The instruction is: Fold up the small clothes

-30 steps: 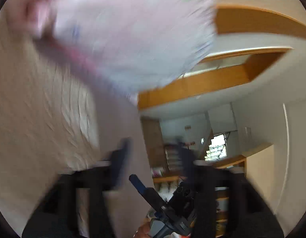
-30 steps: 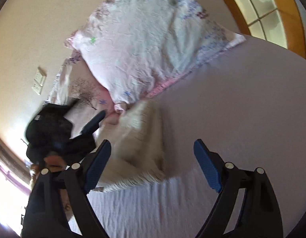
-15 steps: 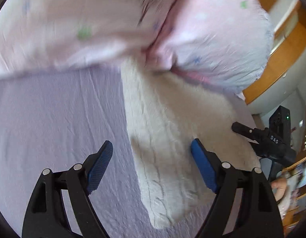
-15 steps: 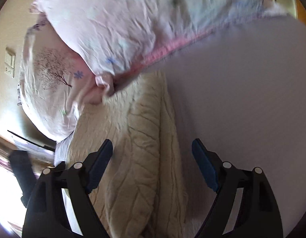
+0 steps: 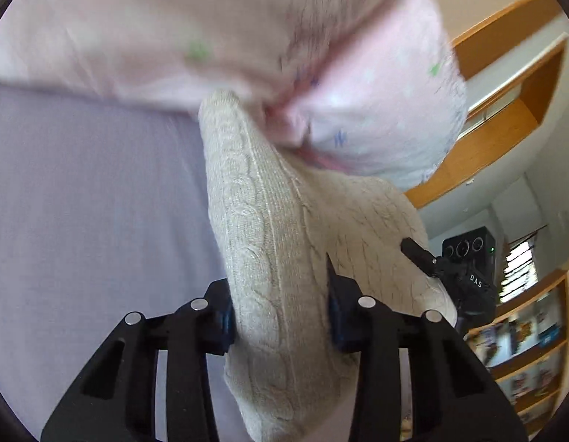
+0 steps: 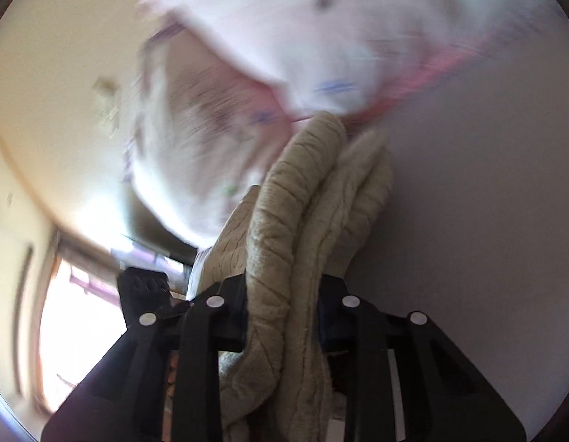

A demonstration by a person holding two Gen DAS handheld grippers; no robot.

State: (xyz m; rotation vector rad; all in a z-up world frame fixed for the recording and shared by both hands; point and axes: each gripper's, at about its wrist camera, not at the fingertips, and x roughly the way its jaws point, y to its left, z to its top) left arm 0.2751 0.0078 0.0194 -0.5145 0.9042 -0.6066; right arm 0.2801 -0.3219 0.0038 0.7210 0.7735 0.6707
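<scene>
Between the fingers of the left gripper a thick bunch of the cream cable-knit sweater was clamped, its blue pads pressed into the knit on both sides. The right gripper was likewise closed on a rolled-up fold of the sweater, which bulged up through its fingers in several ridges. From the left grip the sweater ran forward and reached the pillows, its far end tucked against the pink seam where two of them met. It lay over the lavender sheet, with one edge lifted where it was gripped. The right gripper's black body showed at the sweater's far side in the left view. Beyond it stood wooden shelves and a wooden frame, blurred by motion.
</scene>
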